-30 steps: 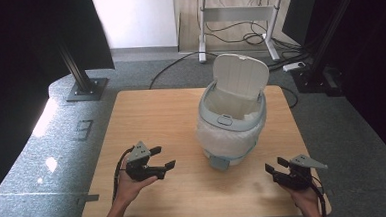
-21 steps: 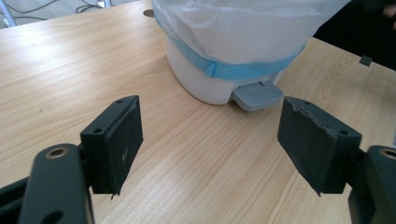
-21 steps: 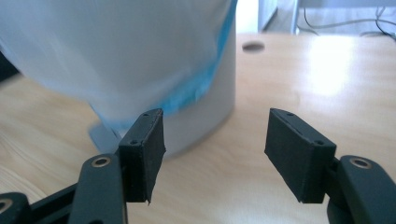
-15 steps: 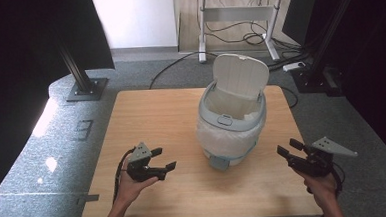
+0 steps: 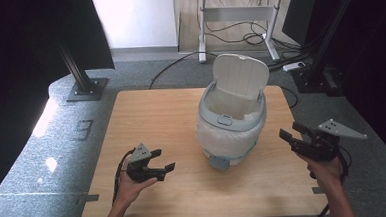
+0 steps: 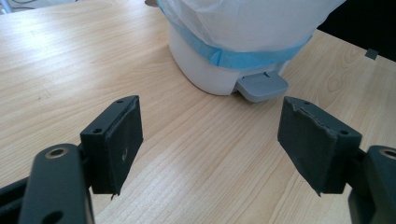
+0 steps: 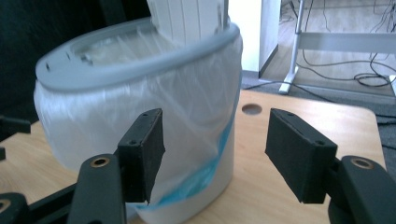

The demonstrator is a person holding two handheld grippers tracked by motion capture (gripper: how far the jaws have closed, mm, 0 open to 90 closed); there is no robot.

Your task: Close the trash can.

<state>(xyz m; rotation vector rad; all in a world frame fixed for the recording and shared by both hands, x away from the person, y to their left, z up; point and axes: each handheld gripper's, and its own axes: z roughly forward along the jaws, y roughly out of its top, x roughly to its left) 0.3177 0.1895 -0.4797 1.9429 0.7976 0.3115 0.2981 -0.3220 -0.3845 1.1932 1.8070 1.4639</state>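
A white pedal bin (image 5: 231, 121) stands on the wooden table (image 5: 156, 115), lid up, a white bag with a blue drawstring band folded over its rim. The bin (image 6: 243, 42) shows its grey foot pedal (image 6: 261, 87) in the left gripper view. My left gripper (image 5: 162, 160) rests low over the table left of the bin, jaws open and empty, pointing toward it. My right gripper (image 5: 288, 134) hangs at the table's right edge, raised, open and empty, aimed at the bin's (image 7: 140, 107) bagged side.
A round hole (image 7: 251, 109) sits in the tabletop beyond the bin. Behind the table stand a desk frame (image 5: 236, 16) with cables and a black stand base (image 5: 85, 89) on the grey floor.
My right gripper has risen and moved out toward the table's right edge, turning toward the bin. The left gripper has stayed put.
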